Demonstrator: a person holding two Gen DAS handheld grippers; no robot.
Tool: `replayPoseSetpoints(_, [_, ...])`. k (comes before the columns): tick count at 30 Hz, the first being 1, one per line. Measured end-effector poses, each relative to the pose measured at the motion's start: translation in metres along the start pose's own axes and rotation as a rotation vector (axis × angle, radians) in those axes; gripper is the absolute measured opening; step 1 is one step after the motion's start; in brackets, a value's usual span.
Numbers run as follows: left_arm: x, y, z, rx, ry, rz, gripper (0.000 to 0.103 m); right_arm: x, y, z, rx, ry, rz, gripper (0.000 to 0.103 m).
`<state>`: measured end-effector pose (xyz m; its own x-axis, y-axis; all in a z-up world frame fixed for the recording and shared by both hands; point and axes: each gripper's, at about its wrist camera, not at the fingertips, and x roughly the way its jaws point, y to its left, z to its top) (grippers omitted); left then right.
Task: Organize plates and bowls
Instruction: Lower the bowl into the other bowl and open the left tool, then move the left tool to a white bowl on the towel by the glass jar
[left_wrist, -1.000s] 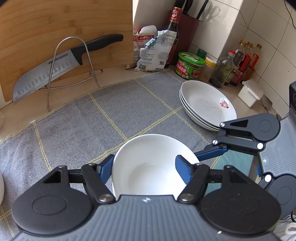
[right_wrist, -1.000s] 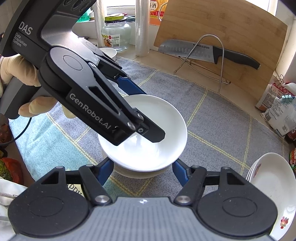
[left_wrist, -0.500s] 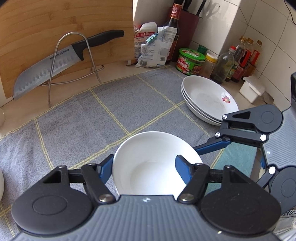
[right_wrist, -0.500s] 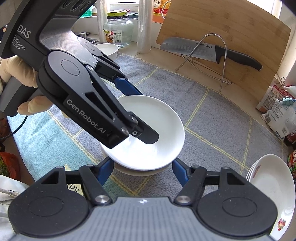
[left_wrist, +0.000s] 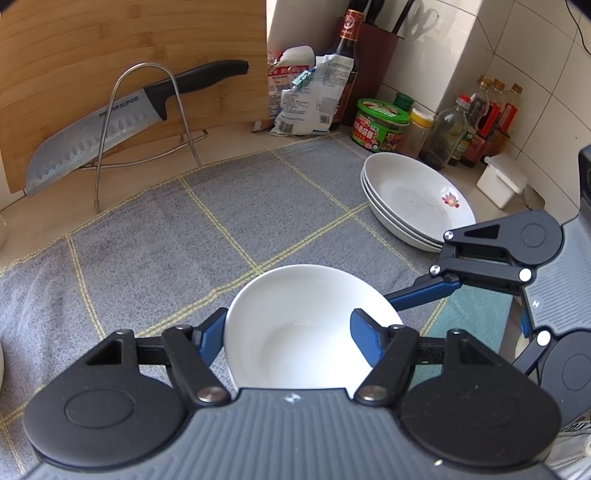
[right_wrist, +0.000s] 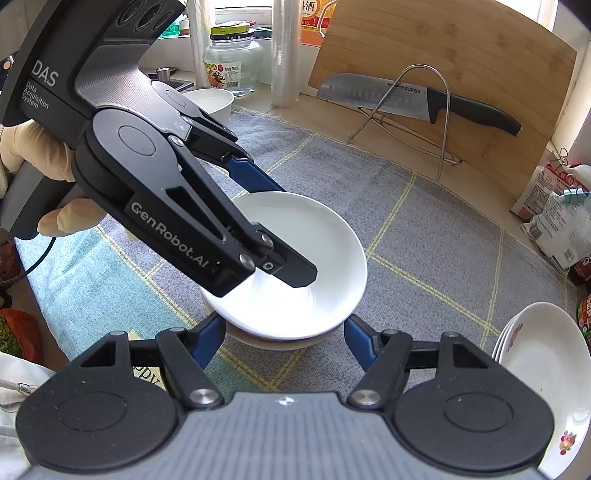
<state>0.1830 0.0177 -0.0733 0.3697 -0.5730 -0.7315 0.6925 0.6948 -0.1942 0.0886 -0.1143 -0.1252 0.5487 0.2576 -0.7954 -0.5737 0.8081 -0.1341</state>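
A white bowl (left_wrist: 295, 325) sits on the grey checked mat (left_wrist: 155, 243); it also shows in the right wrist view (right_wrist: 317, 258). My left gripper (left_wrist: 288, 328) is open, one finger outside the bowl's rim and one inside it. My right gripper (right_wrist: 284, 332) is open, its fingers on either side of the bowl's near base. A stack of white plates (left_wrist: 413, 195) with a flower mark lies at the mat's far right; it also shows in the right wrist view (right_wrist: 543, 369).
A knife (left_wrist: 122, 114) rests on a wire stand before a bamboo board (left_wrist: 110, 44). Bags, jars and bottles (left_wrist: 380, 122) line the back right. A small white bowl (right_wrist: 210, 103) and glass jar (right_wrist: 232, 59) stand behind the left gripper.
The left gripper has drawn slightly back and up around the bowl; the view has shifted a little. Both grippers stay open and the bowl stays on the mat.
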Motion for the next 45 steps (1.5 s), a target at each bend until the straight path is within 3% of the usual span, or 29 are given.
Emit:
replayPoseSetpoints(4, [0.000,-0.001,-0.001,0.000,-0.007,-0.004,0.071,0.000,0.000,-0.001,0.000,-0.003,-0.003,0.079])
replayPoseSetpoints(8, [-0.004,-0.001,-0.002,0.000,-0.021,-0.006,0.073,-0.004,0.001,-0.001,-0.007,-0.033,-0.015,0.095])
replayPoseSetpoints(16, [-0.026,-0.003,-0.025,0.037,-0.077,0.031,0.079,-0.015,0.001,0.000,-0.003,-0.068,0.017,0.099])
replayPoseSetpoints(27, [-0.041,0.027,-0.062,-0.224,-0.155,0.084,0.083,-0.019,-0.004,-0.001,0.017,-0.077,0.035,0.099])
replayPoseSetpoints(34, [-0.055,0.019,-0.071,-0.298,-0.220,0.166,0.083,-0.021,-0.005,0.001,-0.005,-0.100,0.062,0.099])
replayPoseSetpoints(41, [-0.086,0.017,-0.086,-0.358,-0.295,0.319,0.095,-0.023,-0.004,0.017,-0.022,-0.159,0.137,0.103])
replayPoseSetpoints(45, [-0.100,0.036,-0.098,-0.362,-0.301,0.383,0.100,-0.017,0.011,0.035,-0.028,-0.172,0.127,0.103])
